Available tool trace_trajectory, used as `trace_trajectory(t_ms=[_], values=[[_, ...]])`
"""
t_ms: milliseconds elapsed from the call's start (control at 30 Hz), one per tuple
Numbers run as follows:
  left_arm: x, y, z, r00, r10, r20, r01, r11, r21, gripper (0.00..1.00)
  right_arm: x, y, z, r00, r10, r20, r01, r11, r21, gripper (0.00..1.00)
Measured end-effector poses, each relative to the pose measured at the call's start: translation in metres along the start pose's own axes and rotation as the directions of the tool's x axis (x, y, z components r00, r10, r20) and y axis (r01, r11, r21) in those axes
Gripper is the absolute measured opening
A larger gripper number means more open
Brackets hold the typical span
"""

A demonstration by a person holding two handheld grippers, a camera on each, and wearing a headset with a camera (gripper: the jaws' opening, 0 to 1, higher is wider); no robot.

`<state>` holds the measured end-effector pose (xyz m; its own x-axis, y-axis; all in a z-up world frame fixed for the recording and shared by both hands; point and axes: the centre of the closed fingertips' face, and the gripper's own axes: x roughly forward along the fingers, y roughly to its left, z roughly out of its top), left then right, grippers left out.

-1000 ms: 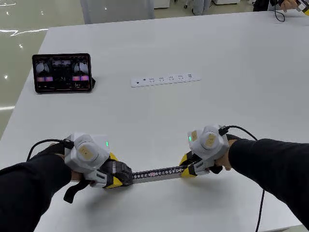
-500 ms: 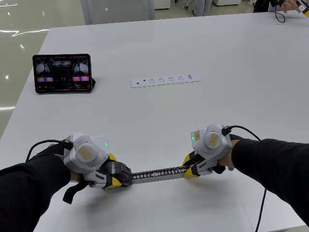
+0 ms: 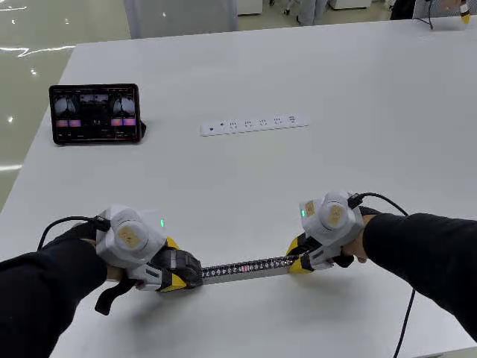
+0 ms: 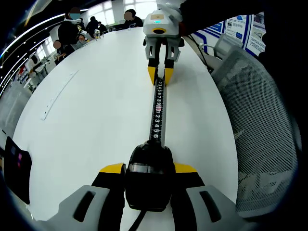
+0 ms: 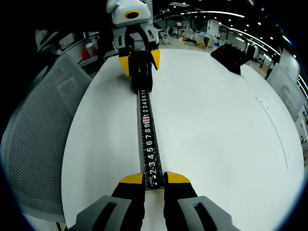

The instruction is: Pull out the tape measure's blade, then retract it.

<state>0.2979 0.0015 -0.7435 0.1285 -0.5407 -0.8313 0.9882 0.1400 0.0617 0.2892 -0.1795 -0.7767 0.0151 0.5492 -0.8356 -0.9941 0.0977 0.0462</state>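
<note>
left gripper (image 3: 177,270): jaws closed round the black case (image 4: 149,180) of the tape measure, clamped on both sides.
right gripper (image 5: 154,179): jaws almost together, pinching the tip of the blade (image 5: 146,130), low numbers at the jaws.
tape location: near the front edge of the counter (image 3: 313,82), strung between the two grippers.
key relation: the blade's long axis runs straight from left jaws to right jaws, across the person; case at left end, tip at right. Grippers face each other along it.
step (judged): blade partly out; retracting means the right end travels back along this line.
surface: plain white, smooth; can't tell if the blade touches it.
room: tablet (image 3: 95,112) and power strip (image 3: 254,123) further back, well apart; mesh chair (image 4: 260,120) by the counter edge.
</note>
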Motion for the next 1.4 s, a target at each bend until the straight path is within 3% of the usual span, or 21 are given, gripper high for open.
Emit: trace_trajectory(t_ms=[1400], values=[[0.0, -0.001, 0.001, 1.0, 0.009, 0.004, -0.009, 1.0, 0.0, 0.32, -0.009, -0.001, -0.019, 0.9996, -0.01, -0.027, 0.01, 1.0, 0.007, 0.1]])
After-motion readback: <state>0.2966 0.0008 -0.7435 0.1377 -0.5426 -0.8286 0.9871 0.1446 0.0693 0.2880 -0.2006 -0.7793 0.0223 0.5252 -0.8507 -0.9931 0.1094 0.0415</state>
